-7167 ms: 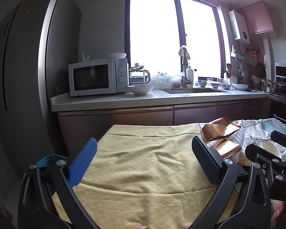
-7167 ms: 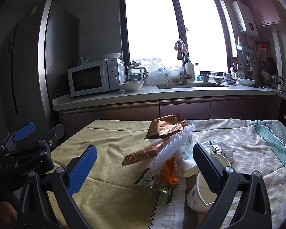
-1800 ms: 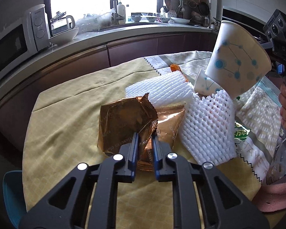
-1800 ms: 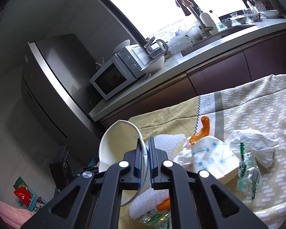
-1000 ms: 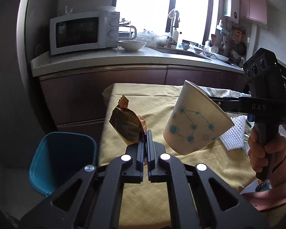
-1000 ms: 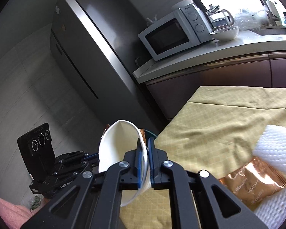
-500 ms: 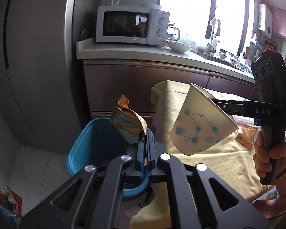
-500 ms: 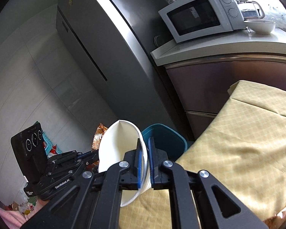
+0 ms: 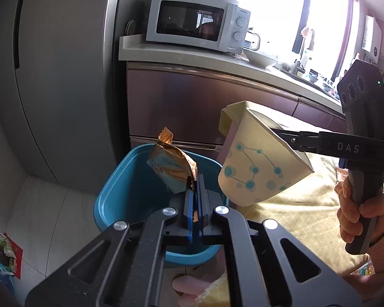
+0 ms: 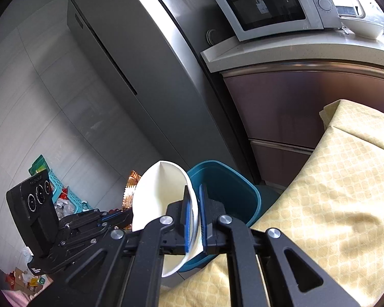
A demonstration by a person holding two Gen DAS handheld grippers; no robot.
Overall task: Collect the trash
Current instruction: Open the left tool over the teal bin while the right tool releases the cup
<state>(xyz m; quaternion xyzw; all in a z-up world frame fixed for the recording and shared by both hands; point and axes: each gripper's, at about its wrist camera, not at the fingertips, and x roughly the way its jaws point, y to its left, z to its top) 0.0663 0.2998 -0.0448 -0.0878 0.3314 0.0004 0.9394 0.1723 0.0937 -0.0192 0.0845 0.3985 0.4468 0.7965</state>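
Observation:
My left gripper (image 9: pixel 195 192) is shut on a crumpled copper foil wrapper (image 9: pixel 170 166) and holds it over the open blue trash bin (image 9: pixel 120 192) on the floor. My right gripper (image 10: pixel 194 199) is shut on the rim of a white paper cup with blue dots (image 9: pixel 258 163), tilted on its side just right of the wrapper, over the bin's right edge. In the right wrist view the cup's white inside (image 10: pixel 158 197) faces me, the bin (image 10: pixel 225 184) lies behind it, and the left gripper (image 10: pixel 115 217) sits at the lower left.
The table with the yellow cloth (image 10: pixel 332 192) is right of the bin. A steel fridge (image 9: pixel 59 76) and a counter with a microwave (image 9: pixel 192 25) stand behind the bin. Bags and a small basket (image 10: pixel 56 192) lie on the floor at left.
Both grippers have carried the wrapper and the cup further left off the table edge; they now hang over the blue bin, which fills more of the view.

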